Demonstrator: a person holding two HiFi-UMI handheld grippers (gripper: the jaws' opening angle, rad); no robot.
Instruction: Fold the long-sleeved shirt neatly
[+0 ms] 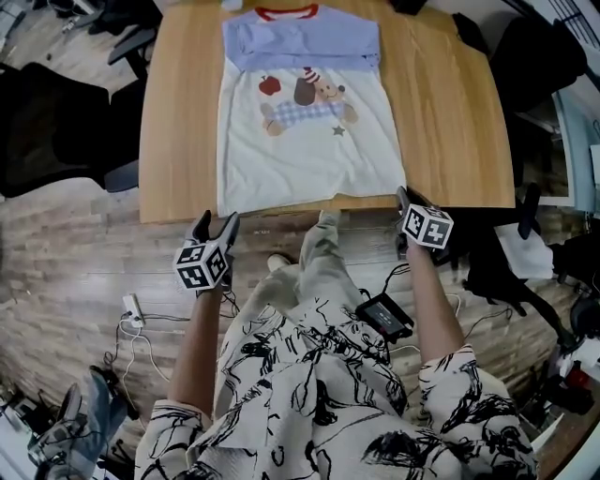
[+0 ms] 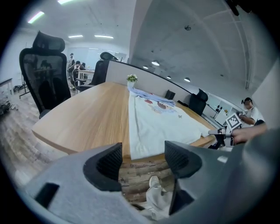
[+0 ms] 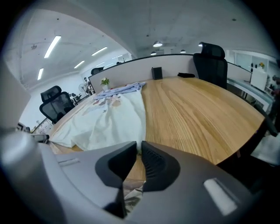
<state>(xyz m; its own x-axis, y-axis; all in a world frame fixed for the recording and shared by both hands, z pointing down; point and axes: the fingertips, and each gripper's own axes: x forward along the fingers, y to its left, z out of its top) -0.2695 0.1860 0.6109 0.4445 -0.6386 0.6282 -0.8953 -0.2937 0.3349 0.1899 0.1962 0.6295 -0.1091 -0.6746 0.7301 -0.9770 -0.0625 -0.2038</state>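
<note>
The shirt [image 1: 309,141] is lying flat on the table [image 1: 450,112], collar at the far end and hem along the near edge. Your right gripper [image 3: 139,153] is pinching the near-right hem corner, jaws closed on the cloth. Your left gripper [image 2: 142,159] is hovering just off the near-left corner, jaws apart with nothing between them.

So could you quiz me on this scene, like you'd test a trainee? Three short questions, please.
1. True or false: the shirt on the table has a green collar.
2. Which gripper's jaws stand wide apart? A) left B) right C) neither
3. What is printed on the shirt's front?
Key: 1 false, it is red. 2 A, the left gripper. 3 a cartoon dog with an apple and a star.
</note>
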